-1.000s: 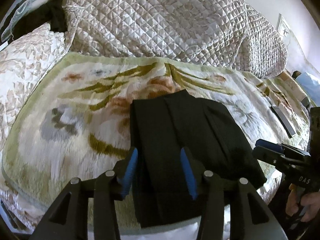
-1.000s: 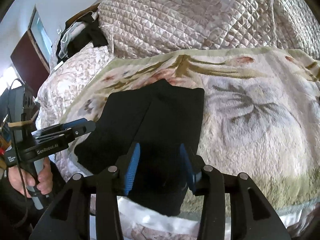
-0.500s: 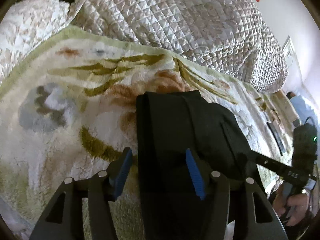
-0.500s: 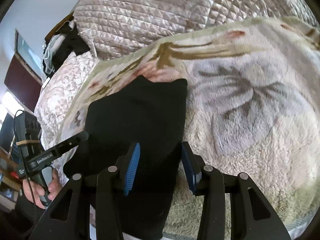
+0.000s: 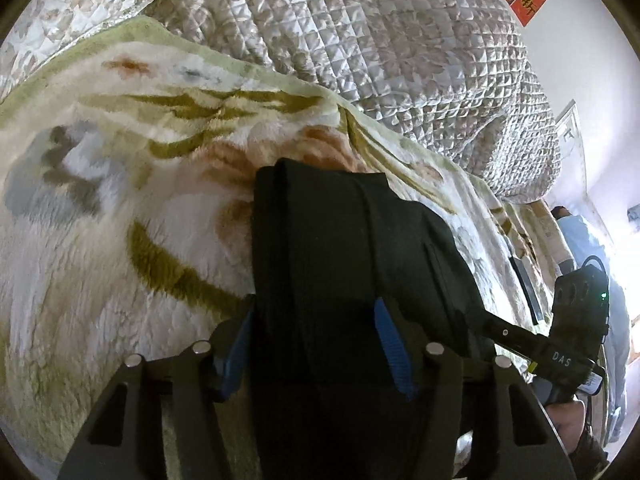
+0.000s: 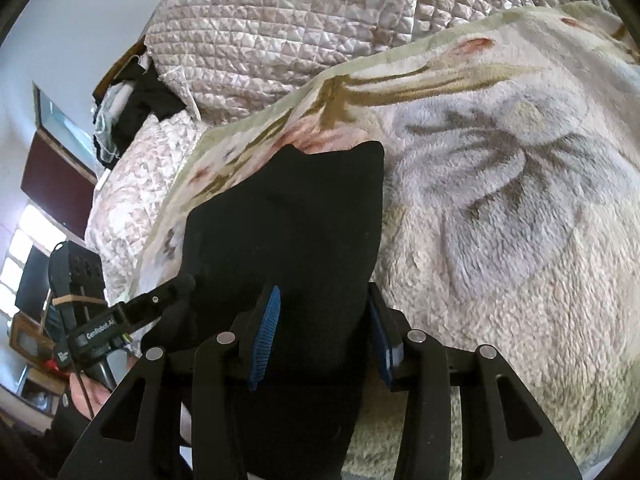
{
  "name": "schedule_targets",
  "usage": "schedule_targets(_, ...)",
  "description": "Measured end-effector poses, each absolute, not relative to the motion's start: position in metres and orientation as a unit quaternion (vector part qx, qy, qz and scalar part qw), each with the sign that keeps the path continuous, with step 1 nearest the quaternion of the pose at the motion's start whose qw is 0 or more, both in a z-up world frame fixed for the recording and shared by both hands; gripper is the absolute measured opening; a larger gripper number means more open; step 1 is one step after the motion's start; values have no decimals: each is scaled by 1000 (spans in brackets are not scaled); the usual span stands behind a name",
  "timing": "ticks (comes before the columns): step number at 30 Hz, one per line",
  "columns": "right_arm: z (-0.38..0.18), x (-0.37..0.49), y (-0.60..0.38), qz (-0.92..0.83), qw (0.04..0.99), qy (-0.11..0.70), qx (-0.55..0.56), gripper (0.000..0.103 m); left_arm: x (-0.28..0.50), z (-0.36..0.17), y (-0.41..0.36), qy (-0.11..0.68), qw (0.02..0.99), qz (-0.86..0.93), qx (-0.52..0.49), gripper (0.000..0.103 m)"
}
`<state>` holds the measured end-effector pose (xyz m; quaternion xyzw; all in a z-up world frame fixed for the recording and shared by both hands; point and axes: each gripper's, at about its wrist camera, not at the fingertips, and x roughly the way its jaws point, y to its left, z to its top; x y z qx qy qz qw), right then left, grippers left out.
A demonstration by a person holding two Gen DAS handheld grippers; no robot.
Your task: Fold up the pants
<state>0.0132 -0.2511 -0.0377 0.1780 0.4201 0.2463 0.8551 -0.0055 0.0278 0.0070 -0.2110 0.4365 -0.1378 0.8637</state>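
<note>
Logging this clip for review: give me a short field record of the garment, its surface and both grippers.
garment: folded black fabric pants, lying flat
surface: fluffy floral cream-and-green blanket on a bed
behind: quilted silvery bedspread, bunched up
left gripper: open, blue pads straddling the pants' left edge
right gripper: open, blue pads straddling the pants' right edge
contact: cannot tell whether the pads touch the fabric

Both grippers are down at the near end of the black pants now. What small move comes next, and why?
Probably close both grippers on the near edge. The left gripper and right gripper are open, each straddling one side of the black pants, which lie flat on the floral blanket. Nothing looks gripped, so pinching the edge likely comes before lifting it toward the far end.
</note>
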Motion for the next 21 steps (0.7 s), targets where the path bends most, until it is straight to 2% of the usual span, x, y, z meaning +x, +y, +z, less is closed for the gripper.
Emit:
schedule_targets(1, -38, 16, -250, 246, 856, 420, 177, 36, -2, 8, 27, 437, 863, -133, -214, 54)
schedule_targets(2, -38, 18, -250, 247, 855, 419, 179, 26, -1, 9, 26, 439, 863, -131, -215, 49)
schedule_targets(3, -37, 19, -250, 252, 852, 418, 188, 21, 0, 10, 25, 439, 862, -130, -216, 42)
schedule_targets(6, -27, 11, -250, 260, 857, 404, 189, 16, -6, 24, 19, 429, 870, -134, -202, 28)
schedule_targets(8, -19, 8, -249, 266, 859, 394, 192, 16, -9, 34, 16, 424, 874, -139, -193, 25)
schedule_targets(14, 20, 14, -237, 293, 866, 363, 180, 16, 2, 67, 15, 404, 886, -150, -172, 24)
schedule_targets(21, 41, 67, -224, 300, 865, 361, 176, 16, 52, 88, 26, 392, 896, -148, -148, 24)
